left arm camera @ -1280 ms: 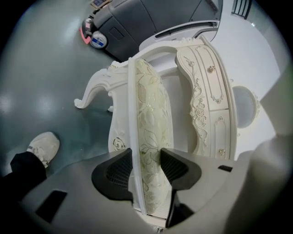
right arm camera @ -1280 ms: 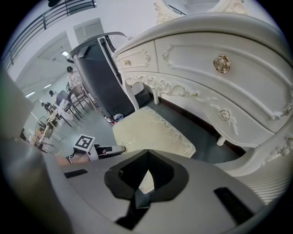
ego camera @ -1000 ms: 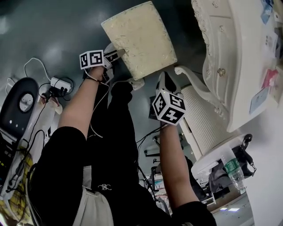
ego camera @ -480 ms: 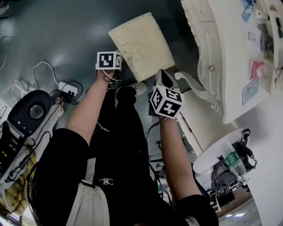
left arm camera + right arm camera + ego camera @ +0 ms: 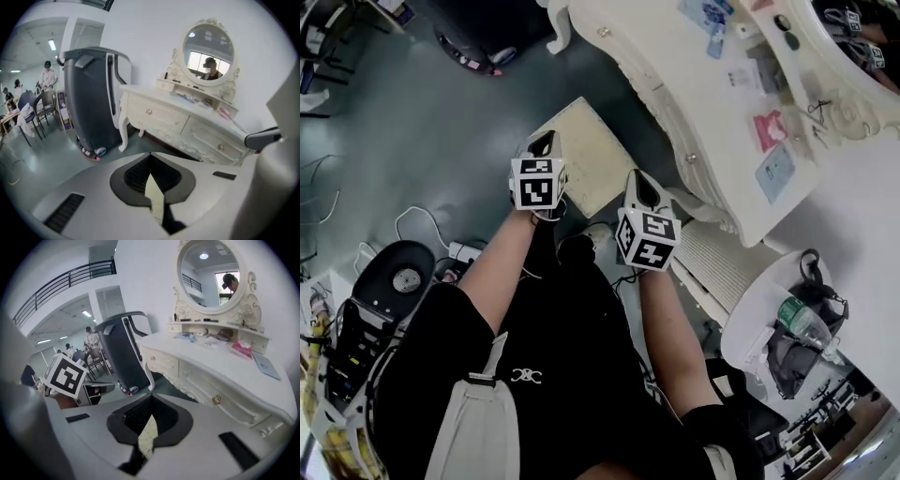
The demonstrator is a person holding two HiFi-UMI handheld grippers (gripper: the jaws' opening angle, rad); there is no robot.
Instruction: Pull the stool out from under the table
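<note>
Stool (image 5: 592, 161): stands on the dark floor (image 5: 441, 122), cream padded top upward, just in front of the desk (image 5: 670, 66). Most of the top shows clear of the desk's carved front edge. Its right corner lies close to that edge, and I cannot tell whether it is tucked beneath.

Left gripper (image 5: 543, 142): I hold it over the stool's left edge, pointing down and forward. Its own view shows the jaws (image 5: 150, 155) together, nothing clamped between them. Only a cream sliver shows through the slot behind the tips.

Right gripper (image 5: 638, 180): I hold it over the stool's near right corner, level with the left one. Jaws (image 5: 151, 398) likewise together, with nothing gripped.

Surroundings: the desk (image 5: 187, 117) carries small items and an oval mirror (image 5: 207, 49). A tall dark cabinet (image 5: 91, 98) stands at the desk's far end. A round side table (image 5: 750, 309) to my right holds a bottle (image 5: 802, 323). Cables and a power strip (image 5: 464, 251) lie on the floor to my left.
</note>
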